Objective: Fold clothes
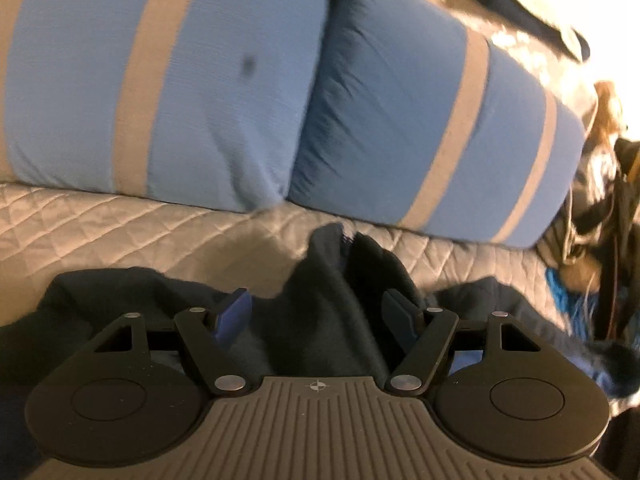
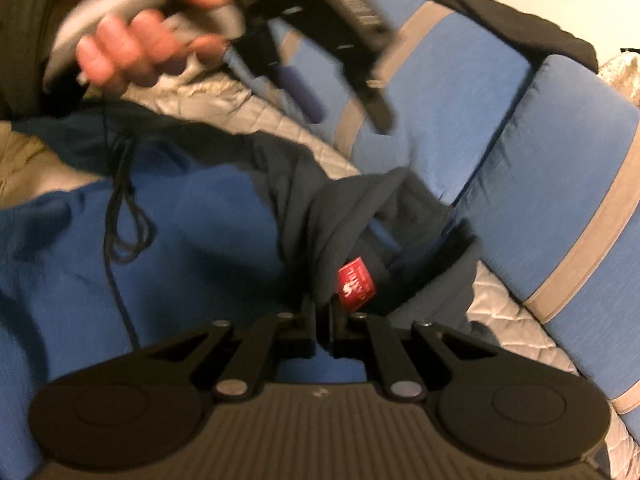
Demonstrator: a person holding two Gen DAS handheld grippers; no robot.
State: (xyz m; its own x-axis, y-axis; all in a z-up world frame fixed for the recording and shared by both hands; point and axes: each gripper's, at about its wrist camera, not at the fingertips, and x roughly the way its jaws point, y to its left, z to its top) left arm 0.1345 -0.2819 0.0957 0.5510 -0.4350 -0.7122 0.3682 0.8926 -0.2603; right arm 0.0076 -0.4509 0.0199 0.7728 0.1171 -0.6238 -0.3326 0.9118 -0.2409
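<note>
Two claws are seen over a dark navy garment with a bright blue fleece lining (image 2: 192,216) that is spread on a bed covered by a pale quilted bedspread (image 1: 120,224). The right claw (image 2: 324,320) is pinched shut on a bunched fold of the dark fabric, right beside a small red sewn-in label (image 2: 356,284). The left claw (image 1: 316,312) is held well open, with a ridge of the same garment (image 1: 320,280) rising between its blue-padded fingers (image 1: 234,308); whether the pads touch the cloth cannot be told. In the right wrist view the left claw (image 2: 344,100) is seen above the garment, gripped by a hand (image 2: 132,40) on its grey handle. A thin black drawstring (image 2: 124,216) is looped across the blue lining. Two blue pillows with tan stripes (image 1: 180,80) are propped along the far edge of the bedspread, just beyond the garment, and dark cluttered items (image 1: 600,200) are blurred at the right
</note>
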